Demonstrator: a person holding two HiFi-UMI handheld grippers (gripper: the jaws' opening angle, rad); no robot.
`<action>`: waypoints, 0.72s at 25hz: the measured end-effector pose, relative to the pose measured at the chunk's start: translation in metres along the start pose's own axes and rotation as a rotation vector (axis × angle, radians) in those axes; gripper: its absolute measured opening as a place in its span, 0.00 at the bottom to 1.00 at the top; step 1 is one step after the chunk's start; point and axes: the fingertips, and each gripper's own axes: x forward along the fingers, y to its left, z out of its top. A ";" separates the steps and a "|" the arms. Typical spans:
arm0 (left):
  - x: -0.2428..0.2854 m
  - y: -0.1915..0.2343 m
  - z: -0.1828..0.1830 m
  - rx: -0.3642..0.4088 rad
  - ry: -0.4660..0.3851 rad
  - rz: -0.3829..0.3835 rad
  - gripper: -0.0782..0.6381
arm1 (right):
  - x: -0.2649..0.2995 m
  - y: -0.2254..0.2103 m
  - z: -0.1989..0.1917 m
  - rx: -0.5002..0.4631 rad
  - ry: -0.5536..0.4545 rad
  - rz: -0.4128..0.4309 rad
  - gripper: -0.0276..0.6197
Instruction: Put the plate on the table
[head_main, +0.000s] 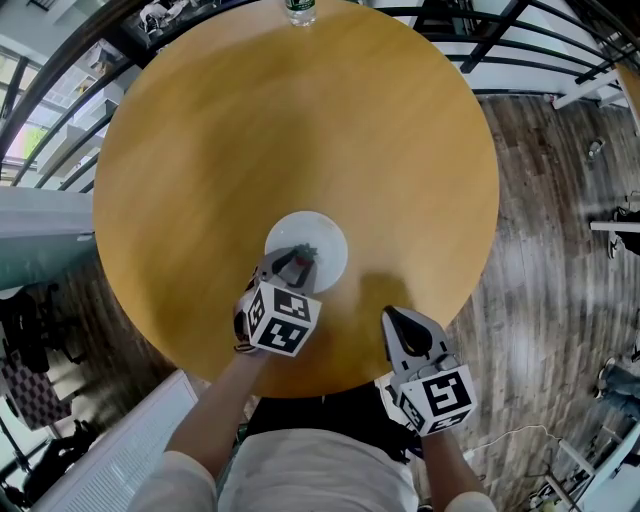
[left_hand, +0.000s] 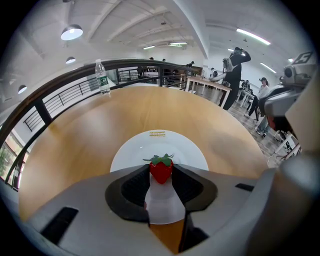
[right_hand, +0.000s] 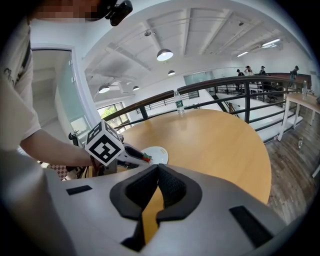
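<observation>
- Since the plate (head_main: 325, 235) already lies flat on the table (head_main: 300, 120), the left gripper (head_main: 297, 266) hangs over it pinching a strawberry (left_hand: 161, 169), probably to set down there.
- The right gripper (head_main: 402, 322), jaws together and empty, idles at the table's rim.

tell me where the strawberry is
Left gripper view: the strawberry is held in the left gripper, just over the white plate on the wooden table.

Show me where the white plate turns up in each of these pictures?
Head view: plate near the middle of the table, partly under the left hand-held gripper.
Left gripper view: lower centre, behind the strawberry.
Right gripper view: small, left of centre.
Shared landmark: the water bottle at the table's far edge.
</observation>
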 end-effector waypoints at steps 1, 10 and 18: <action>0.000 0.000 0.000 -0.002 0.002 -0.002 0.32 | 0.000 0.000 0.000 0.000 -0.001 0.000 0.08; -0.005 0.000 -0.004 -0.010 -0.004 -0.011 0.35 | -0.003 0.005 0.001 -0.010 -0.010 -0.001 0.08; -0.050 -0.011 0.013 -0.016 -0.089 -0.016 0.35 | -0.020 0.016 0.013 -0.048 -0.032 0.012 0.08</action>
